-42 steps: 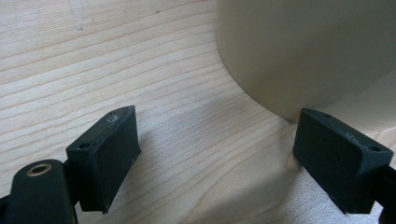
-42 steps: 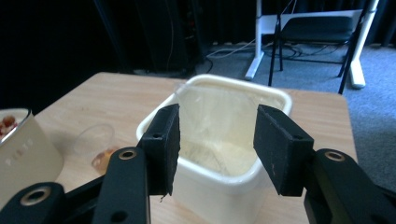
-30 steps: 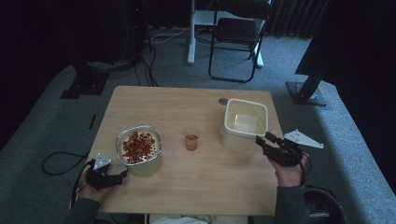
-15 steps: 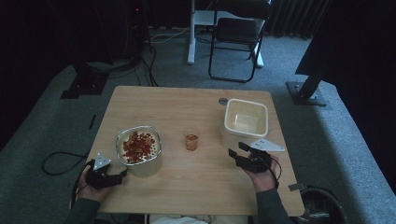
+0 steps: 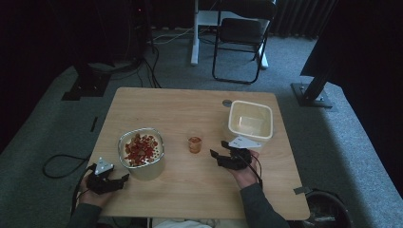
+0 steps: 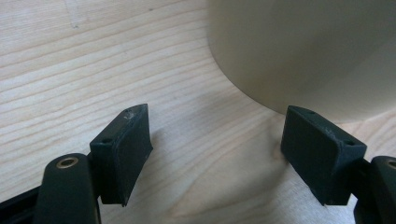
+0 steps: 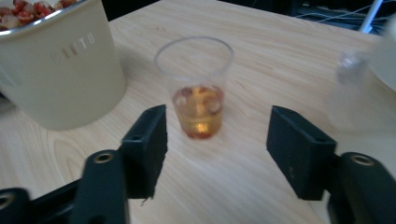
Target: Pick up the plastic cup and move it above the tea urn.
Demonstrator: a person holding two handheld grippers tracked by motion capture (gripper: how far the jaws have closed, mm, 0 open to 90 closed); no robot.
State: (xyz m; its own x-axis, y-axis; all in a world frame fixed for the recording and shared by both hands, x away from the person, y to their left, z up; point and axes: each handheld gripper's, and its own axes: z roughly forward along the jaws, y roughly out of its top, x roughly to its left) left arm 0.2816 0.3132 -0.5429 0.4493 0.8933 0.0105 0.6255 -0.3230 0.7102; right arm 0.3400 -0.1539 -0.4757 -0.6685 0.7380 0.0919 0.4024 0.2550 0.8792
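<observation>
A small clear cup point(image 5: 194, 144) with amber liquid and red pieces stands mid-table. My right gripper point(image 5: 217, 149) is just right of it, pointing at it. In the right gripper view the cup point(image 7: 198, 93) stands beyond my right gripper point(image 7: 217, 116), in line with the gap; the jaws have just been opening, with nothing between them. A cream tub point(image 5: 141, 152) of red pieces stands left of the cup. My left gripper point(image 5: 122, 179) rests at its near left side. Its jaws point(image 6: 217, 116) have just been closing over bare wood, one pad beside the tub's wall point(image 6: 303, 46).
An empty cream square container point(image 5: 250, 119) stands behind the right hand on the wooden table point(image 5: 190, 104). A small grey disc point(image 5: 227, 102) lies near the far edge. A folding chair point(image 5: 237, 38) stands beyond the table, and a cable point(image 5: 57, 164) loops on the floor at left.
My right hand has moved left and down, from beside the square container to just right of the cup. The left hand has stayed by the tub.
</observation>
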